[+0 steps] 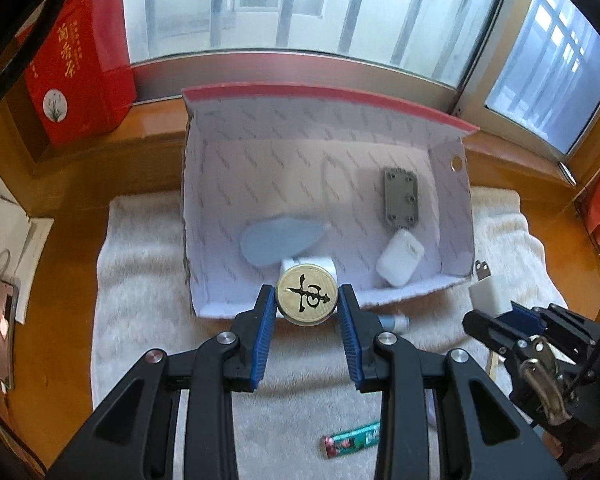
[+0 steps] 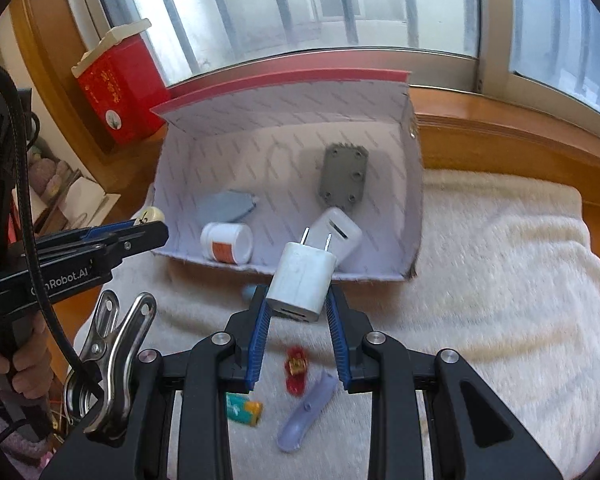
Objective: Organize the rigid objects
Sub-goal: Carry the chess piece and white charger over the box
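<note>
We found the left gripper (image 1: 306,307) clamped on a round wooden chess piece (image 1: 306,298), its blue pads (image 1: 265,322) pressing the rim from both sides. The disc stood on edge, its flat face with the black character turned back toward the camera, so its short axis ran along the fingers. It hung at the near wall of the open cardboard box (image 1: 204,184), in front of a white jar (image 2: 227,243) that lay on its side on the box floor.

The right gripper (image 2: 299,307) was closed on a white charger plug (image 2: 302,282), gripped by its two flat sides. The plug's long axis ran forward and slightly right, its two metal prongs (image 2: 315,241) pointing away from the camera toward the box, and it sat just above the near wall.

Inside the box we saw a white earbud case (image 1: 400,261) near the front right, a grey plate (image 1: 400,202) with screw holes behind it, its long axis running front to back, and a pale blue flat object (image 1: 278,240) on the left, too blurred for us to name.

The box rested on a white towel (image 2: 500,280). On the towel nearer the camera lay a green lighter (image 1: 352,439), a small red toy (image 2: 296,368) and a lilac tool (image 2: 306,418) angled up to the right.
</note>
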The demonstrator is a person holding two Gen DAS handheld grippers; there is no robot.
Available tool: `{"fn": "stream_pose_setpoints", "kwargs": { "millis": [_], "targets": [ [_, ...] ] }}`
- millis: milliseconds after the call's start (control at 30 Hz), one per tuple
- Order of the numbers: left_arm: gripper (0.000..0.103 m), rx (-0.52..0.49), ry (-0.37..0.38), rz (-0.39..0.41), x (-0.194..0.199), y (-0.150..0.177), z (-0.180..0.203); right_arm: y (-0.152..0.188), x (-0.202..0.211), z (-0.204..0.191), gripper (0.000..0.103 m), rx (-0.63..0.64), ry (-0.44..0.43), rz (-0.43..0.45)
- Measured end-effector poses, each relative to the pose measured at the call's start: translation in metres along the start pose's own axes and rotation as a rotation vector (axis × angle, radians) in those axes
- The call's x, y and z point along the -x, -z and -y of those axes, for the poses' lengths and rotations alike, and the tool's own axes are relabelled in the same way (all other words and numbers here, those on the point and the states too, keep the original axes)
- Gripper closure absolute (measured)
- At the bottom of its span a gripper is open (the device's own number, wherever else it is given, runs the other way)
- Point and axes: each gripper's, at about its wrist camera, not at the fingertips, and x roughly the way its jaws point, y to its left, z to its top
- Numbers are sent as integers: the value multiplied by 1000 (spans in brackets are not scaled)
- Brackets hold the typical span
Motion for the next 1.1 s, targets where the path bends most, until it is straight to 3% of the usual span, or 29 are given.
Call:
{"fn": "stream_pose_setpoints", "kwargs": {
  "millis": [500,1100],
  "targets": [
    [72,-7,-3,6,-47,-48,-15,-38,-52,-12,74,36,-61,-31],
    [72,-26,-27,32,-89,-69,-12,-42,-93,-4,74,37,-110,-84]
  ]
}}
